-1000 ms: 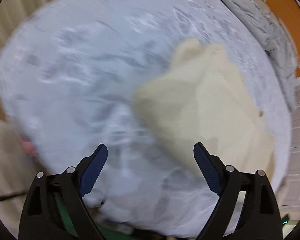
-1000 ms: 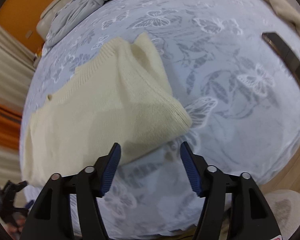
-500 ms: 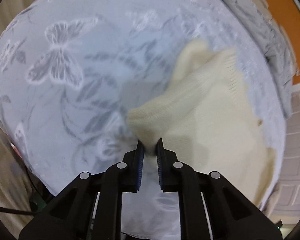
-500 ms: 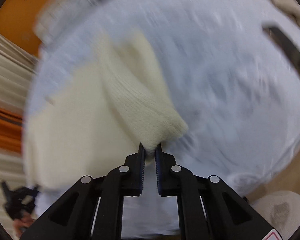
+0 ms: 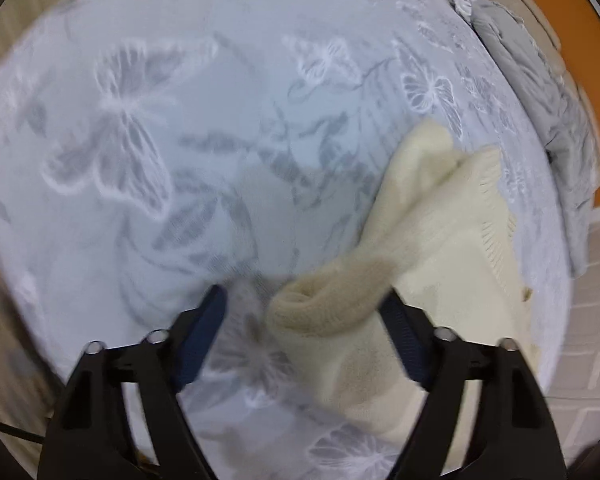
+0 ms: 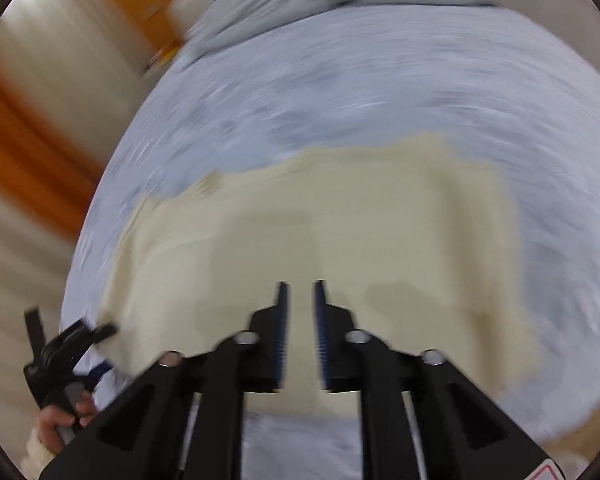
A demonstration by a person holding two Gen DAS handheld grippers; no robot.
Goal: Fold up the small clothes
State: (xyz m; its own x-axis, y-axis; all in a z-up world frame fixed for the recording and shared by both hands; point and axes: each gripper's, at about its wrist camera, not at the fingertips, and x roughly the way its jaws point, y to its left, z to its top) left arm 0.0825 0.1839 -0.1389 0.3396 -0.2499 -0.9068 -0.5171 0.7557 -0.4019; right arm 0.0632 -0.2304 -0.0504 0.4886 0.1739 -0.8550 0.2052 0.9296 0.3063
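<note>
I've got the cream knit sweater (image 5: pixel 452 240) in front of me — soft, ribbed at its hems, one small dark fleck near its right side. It lies on the bed cover (image 5: pixel 180 140), pale blue with white butterflies, toward the cover's right edge. One sleeve runs back along the body to a bunched fold at the far end, and its cuff (image 5: pixel 320 304) is rolled up into a thick loop at the near end, raised a little off the cover. From my other side the sweater (image 6: pixel 340 232) is a blur — a broad, flat cream patch, laid out wide across the near part of the cover, its far edge uneven.
</note>
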